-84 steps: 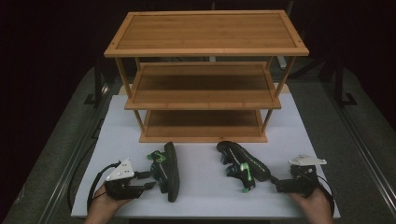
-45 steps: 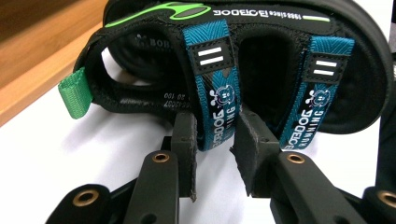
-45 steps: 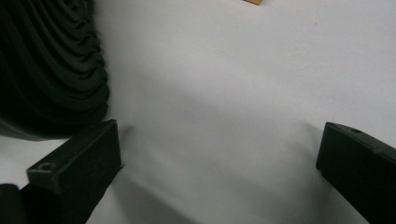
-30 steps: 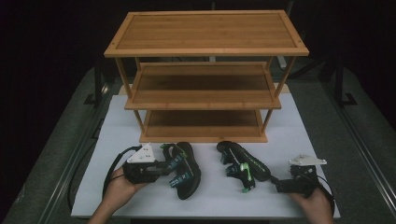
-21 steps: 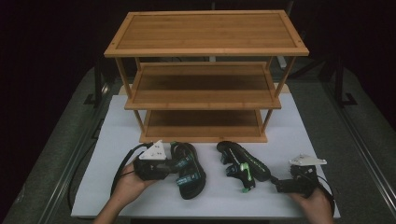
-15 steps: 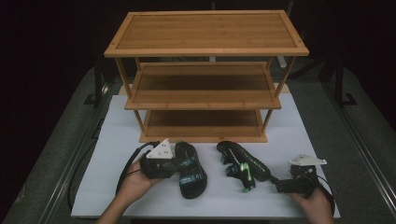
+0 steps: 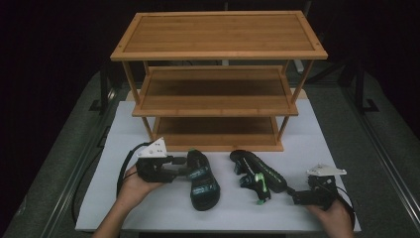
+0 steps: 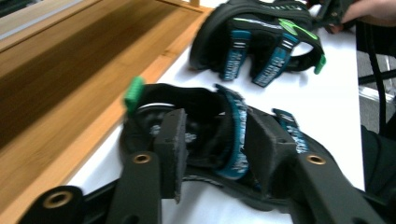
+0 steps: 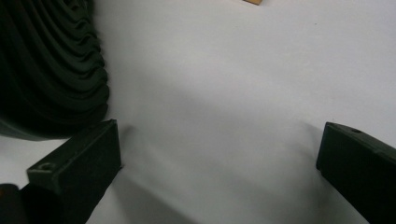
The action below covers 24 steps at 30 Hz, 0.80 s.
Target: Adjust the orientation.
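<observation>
Darkness surrounds the scene at the far left, where a grey floor and a dark rail are seen beside the table [image 7: 99,208], which is covered by a white sheet. Near the table's front left, the left gripper [image 7: 184,167] is held level in the person's left hand [image 7: 130,184], its jaws set around the straps of the left sandal [image 7: 202,179]. In the left gripper view the jaws have just been opening, and the black and teal sandal [image 8: 224,140] is seen between the pads, whether pressed or merely flanked cannot be told. Behind the sandals, at the middle of the sheet, a three-tier bamboo rack [image 7: 218,34] is stood, all shelves bare. To the right of centre the second sandal [image 7: 257,173] is laid on its side. Just beside its sole, the right gripper [image 7: 297,197] is rested low at the front right, jaws spread wide over bare white sheet with nothing gripped.
</observation>
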Each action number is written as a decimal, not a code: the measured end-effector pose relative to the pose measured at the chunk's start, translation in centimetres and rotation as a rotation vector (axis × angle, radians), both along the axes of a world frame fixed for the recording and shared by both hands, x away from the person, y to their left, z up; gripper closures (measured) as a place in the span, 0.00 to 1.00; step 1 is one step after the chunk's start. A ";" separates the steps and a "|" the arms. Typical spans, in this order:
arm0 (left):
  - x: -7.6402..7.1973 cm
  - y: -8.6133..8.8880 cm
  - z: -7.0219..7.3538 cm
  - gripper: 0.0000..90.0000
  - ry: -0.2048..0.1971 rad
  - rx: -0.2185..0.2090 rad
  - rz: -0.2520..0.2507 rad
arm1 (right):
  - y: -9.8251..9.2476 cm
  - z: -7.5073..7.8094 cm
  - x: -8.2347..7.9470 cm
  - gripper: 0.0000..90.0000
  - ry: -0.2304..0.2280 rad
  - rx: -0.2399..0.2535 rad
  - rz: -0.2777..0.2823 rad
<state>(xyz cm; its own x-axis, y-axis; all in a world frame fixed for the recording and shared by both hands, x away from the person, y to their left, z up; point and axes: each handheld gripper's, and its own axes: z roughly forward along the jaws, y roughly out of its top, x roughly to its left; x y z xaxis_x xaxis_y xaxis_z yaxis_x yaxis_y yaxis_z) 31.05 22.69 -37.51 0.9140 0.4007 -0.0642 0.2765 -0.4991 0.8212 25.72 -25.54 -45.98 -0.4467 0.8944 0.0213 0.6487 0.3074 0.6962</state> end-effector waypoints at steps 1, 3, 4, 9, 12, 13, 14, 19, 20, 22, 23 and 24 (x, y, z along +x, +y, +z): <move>0.0 0.0 0.0 0.70 0.000 0.000 0.000 | 0.0 0.0 0.0 0.00 0.000 0.000 0.000; 0.8 0.4 0.1 0.72 -0.001 0.000 0.021 | 0.0 0.0 0.0 0.00 -0.001 -0.001 0.001; 1.5 0.7 0.0 0.80 -0.004 0.003 0.036 | 0.0 0.0 0.0 0.00 -0.001 -0.002 0.002; 3.4 1.2 -0.6 1.00 -0.009 0.019 0.068 | 0.0 0.0 0.0 0.00 -0.002 0.000 0.001; 5.2 1.2 -1.8 1.00 0.019 0.020 0.087 | 0.0 0.0 0.0 0.00 -0.002 0.000 0.001; 5.2 1.2 -1.8 1.00 0.019 0.020 0.087 | 0.0 0.0 0.0 0.00 -0.002 0.000 0.001; 6.0 0.9 -2.5 1.00 0.035 0.008 0.095 | 0.0 0.0 0.0 0.00 -0.002 -0.001 0.002; 7.3 0.1 -4.0 1.00 0.059 -0.004 0.090 | 0.0 0.0 0.0 0.00 -0.002 -0.001 0.001; 7.6 0.0 -4.3 1.00 0.063 -0.013 0.077 | 0.0 0.0 0.0 0.00 -0.001 0.000 0.001; 7.7 -0.4 -4.3 1.00 0.063 -0.017 0.072 | 0.0 0.0 0.0 0.00 -0.002 0.001 0.001; 7.5 -0.5 -3.9 1.00 0.041 -0.005 0.076 | 0.0 0.0 0.0 0.00 -0.002 0.001 0.001; 7.4 -0.3 -3.4 1.00 0.027 -0.003 0.078 | 0.0 0.0 0.0 0.00 -0.003 0.001 0.002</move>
